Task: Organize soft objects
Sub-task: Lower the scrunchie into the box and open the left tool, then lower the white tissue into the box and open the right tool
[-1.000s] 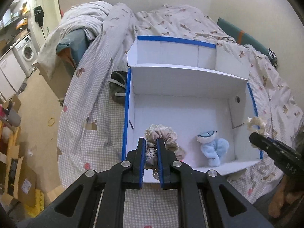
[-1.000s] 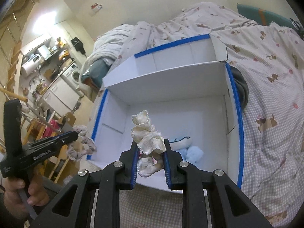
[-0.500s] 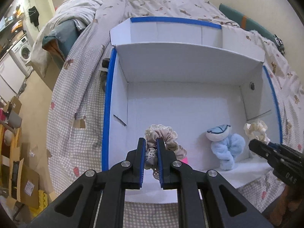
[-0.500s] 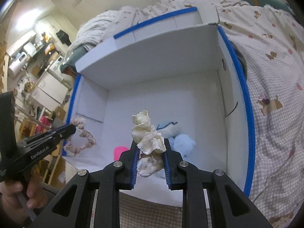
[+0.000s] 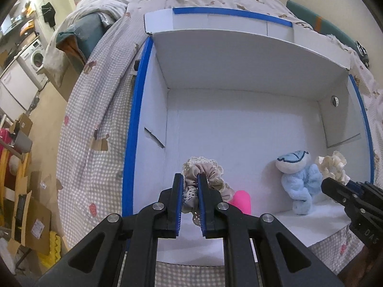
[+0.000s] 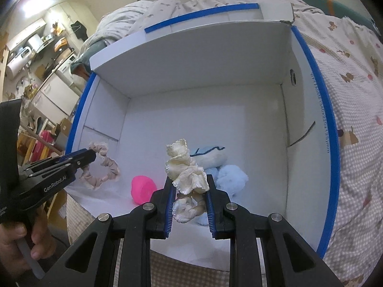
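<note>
Bed (image 5: 95, 124): checked cover, carries the box (image 5: 134, 129) so it sits within easy reach of both hands.

Box: white, blue-taped rim, flaps up, open top; serves as the collecting bin. Already inside, near the front wall: blue plush (image 6: 222, 167) and a pink ball (image 6: 143, 187).

Left gripper (image 5: 190, 179): jaws pinching a beige scrunchie (image 5: 203, 174), held over the box's front left, presumably for dropping there.

Right gripper (image 6: 189, 186): jaws clamped on a cream scrunchie (image 6: 185, 169), hanging just beside the plush. Both loops are gripped through the fabric, so they dangle free for release.
</note>
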